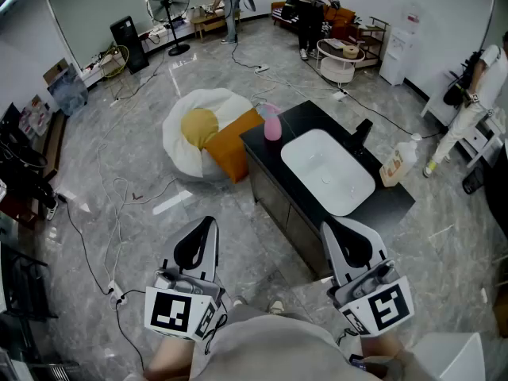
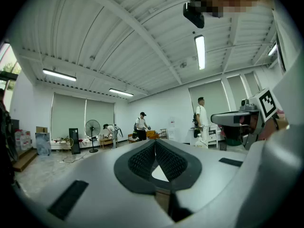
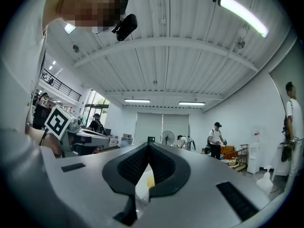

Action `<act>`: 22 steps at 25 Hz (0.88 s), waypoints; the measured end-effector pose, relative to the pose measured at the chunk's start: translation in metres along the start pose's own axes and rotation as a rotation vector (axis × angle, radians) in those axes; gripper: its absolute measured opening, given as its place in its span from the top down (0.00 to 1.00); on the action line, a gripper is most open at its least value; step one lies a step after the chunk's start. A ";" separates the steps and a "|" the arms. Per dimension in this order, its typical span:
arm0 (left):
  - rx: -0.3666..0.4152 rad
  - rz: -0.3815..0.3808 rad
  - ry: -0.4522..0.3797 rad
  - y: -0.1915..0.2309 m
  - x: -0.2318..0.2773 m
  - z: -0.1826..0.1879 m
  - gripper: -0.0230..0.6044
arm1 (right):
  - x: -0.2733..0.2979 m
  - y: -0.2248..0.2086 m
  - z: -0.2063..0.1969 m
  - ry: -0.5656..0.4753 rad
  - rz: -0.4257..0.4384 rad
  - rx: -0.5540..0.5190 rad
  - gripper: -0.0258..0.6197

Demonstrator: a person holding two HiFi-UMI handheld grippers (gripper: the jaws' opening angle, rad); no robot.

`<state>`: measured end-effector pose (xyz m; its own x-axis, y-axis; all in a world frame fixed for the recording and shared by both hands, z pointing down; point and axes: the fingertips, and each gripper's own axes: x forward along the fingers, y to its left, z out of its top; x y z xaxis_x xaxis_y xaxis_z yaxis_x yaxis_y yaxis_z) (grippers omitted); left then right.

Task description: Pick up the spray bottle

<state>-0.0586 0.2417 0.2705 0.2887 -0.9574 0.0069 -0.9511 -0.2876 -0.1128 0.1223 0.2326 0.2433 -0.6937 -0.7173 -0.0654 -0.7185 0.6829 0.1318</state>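
The spray bottle (image 1: 398, 163), clear with a white trigger head and an orange label, stands on the right end of a black counter (image 1: 394, 205), beside a white sink (image 1: 327, 171). A pink bottle (image 1: 271, 122) stands on the counter's far left corner. My left gripper (image 1: 208, 222) and right gripper (image 1: 328, 227) are held low, close to my body, short of the counter. Both point level and both are shut with nothing between the jaws. The left gripper view shows the left gripper (image 2: 155, 142) with its pads meeting. In the right gripper view the right gripper (image 3: 148, 146) is also closed.
A black faucet (image 1: 362, 133) rises behind the sink. A white beanbag (image 1: 190, 137) with an orange cushion (image 1: 232, 145) lies left of the counter. Cables (image 1: 111, 236) trail over the grey floor. A person (image 1: 470, 101) stands at right; others, a fan (image 1: 168, 5) and a round table (image 1: 340, 58) are at the back.
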 end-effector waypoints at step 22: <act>0.080 -0.043 0.002 -0.024 0.023 0.004 0.93 | -0.003 -0.027 -0.002 -0.050 -0.030 0.160 0.58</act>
<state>-0.0285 0.2269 0.2693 0.3283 -0.9445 0.0159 -0.9261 -0.3251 -0.1916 0.1442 0.2162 0.2424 -0.6702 -0.7330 -0.1165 -0.7353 0.6771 -0.0298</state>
